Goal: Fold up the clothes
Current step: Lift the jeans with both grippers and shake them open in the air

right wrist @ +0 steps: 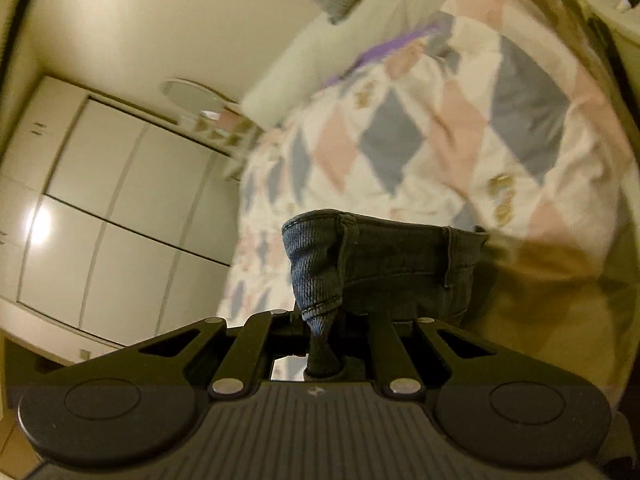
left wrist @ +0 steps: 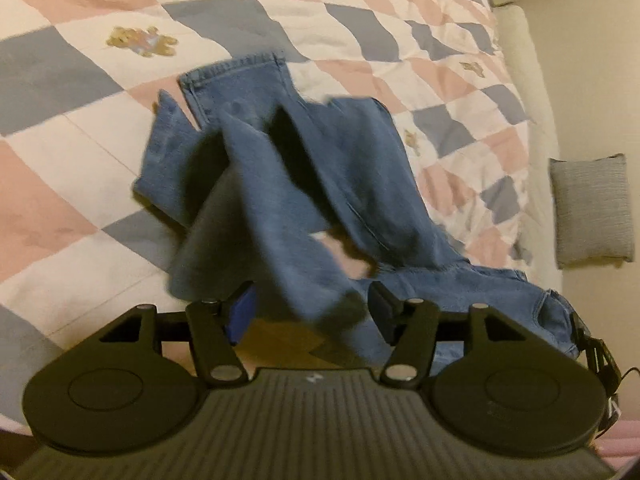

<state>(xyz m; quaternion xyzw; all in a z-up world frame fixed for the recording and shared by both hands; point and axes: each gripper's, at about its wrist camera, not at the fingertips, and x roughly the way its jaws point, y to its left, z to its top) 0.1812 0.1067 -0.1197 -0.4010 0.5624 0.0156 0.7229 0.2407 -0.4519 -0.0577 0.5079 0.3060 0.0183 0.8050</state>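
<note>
In the left wrist view, one pair of jeans lies crumpled across the middle of the frame on a checked quilt, one leg hem pointing to the upper middle and the waist trailing to the lower right edge. The left gripper sits at the bottom centre with its jaws apart and a fold of denim draped loosely between them; nothing is pinched. A single grey cushion lies at the right edge, off the quilt. At the far lower right a sliver of another black gripper body meets the waistband. In the right wrist view, the right gripper at the lower centre is clamped on the jeans, a bunch of waistband squeezed between the jaws and lifted, with the quilt in the upper right and white cupboard doors on the left. I judge the fold is barely begun: the jeans are not flat, no clean crease shows, and straightening and folding remain. Count: one pair of jeans, two grippers, one cushion
</note>
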